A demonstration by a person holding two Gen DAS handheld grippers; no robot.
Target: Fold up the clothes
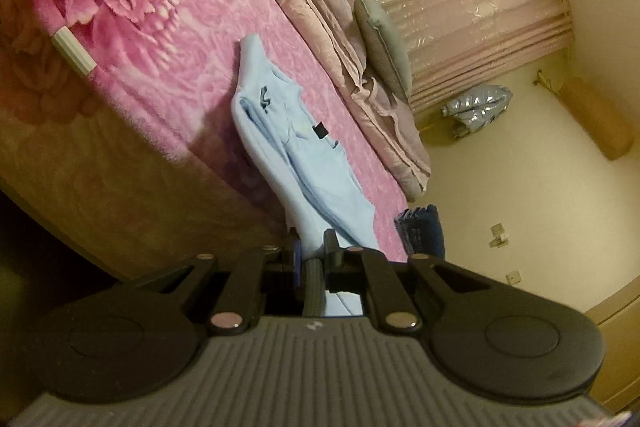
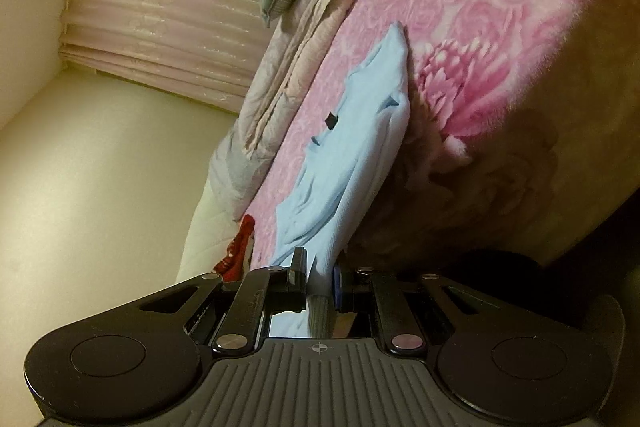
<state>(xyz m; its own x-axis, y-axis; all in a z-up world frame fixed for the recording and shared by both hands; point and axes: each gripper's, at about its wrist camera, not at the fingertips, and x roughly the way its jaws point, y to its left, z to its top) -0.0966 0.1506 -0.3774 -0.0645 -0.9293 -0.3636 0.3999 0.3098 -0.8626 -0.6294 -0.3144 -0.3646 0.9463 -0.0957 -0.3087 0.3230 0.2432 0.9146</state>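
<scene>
A light blue garment [image 1: 304, 155] lies stretched across the pink flowered bedspread [image 1: 168, 39], with a small black tag on it. My left gripper [image 1: 311, 247] is shut on its near edge, the cloth pinched between the black fingers. In the right wrist view the same light blue garment [image 2: 352, 155] runs from the bed down to my right gripper [image 2: 318, 267], which is shut on another part of that edge. The cloth hangs taut and lifted between the bed and both grippers.
A folded pale quilt [image 1: 320, 39] and a grey-green cushion [image 1: 384, 47] lie along the bed's far side, by pink curtains [image 1: 460, 7]. A white ribbed object [image 1: 74, 53] rests on the bedspread. Dark blue cloth [image 1: 420, 231] and red cloth [image 2: 240, 247] lie at the bed's edge.
</scene>
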